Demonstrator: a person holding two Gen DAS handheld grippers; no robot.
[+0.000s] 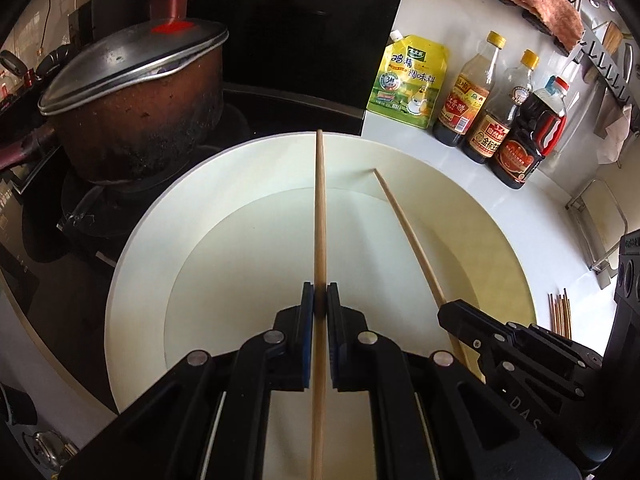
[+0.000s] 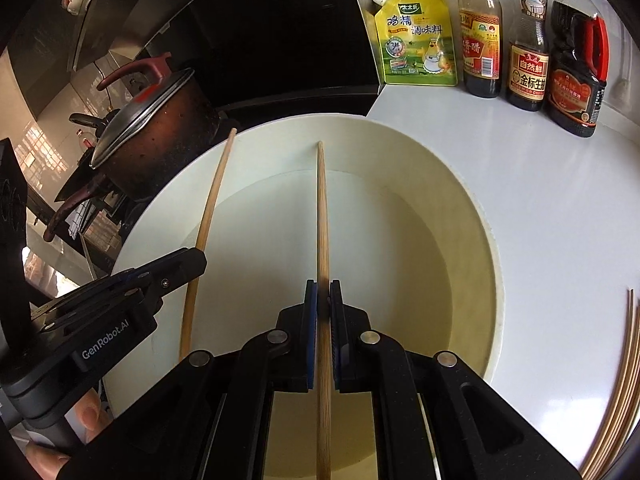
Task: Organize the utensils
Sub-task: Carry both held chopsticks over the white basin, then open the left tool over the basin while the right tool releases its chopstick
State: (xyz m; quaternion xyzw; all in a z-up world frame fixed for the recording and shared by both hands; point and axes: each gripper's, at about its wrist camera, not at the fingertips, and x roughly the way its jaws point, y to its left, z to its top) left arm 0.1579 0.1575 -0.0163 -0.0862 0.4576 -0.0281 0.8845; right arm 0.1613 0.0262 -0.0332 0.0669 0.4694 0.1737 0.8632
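My left gripper [image 1: 320, 286] is shut on a wooden chopstick [image 1: 320, 200] that points straight ahead over a large white basin [image 1: 132, 264]. To its right, my right gripper [image 1: 446, 312] is shut on a second chopstick [image 1: 404, 224], also angled over the basin. In the right wrist view the right gripper [image 2: 323, 290] clamps its chopstick [image 2: 322, 208] above the basin [image 2: 486, 240]. There the left gripper [image 2: 198, 258] sits at the left with its chopstick [image 2: 212, 204] reaching toward the far rim. Several loose chopsticks [image 2: 624, 380] lie on the white counter to the right.
A brown lidded pot [image 1: 140, 112] stands on the dark stove left of the basin. A yellow seasoning pouch [image 1: 408, 84] and three sauce bottles [image 1: 520, 136] line the back of the counter. A wire rack [image 1: 600, 232] is at the right, with loose chopsticks [image 1: 560, 312] nearby.
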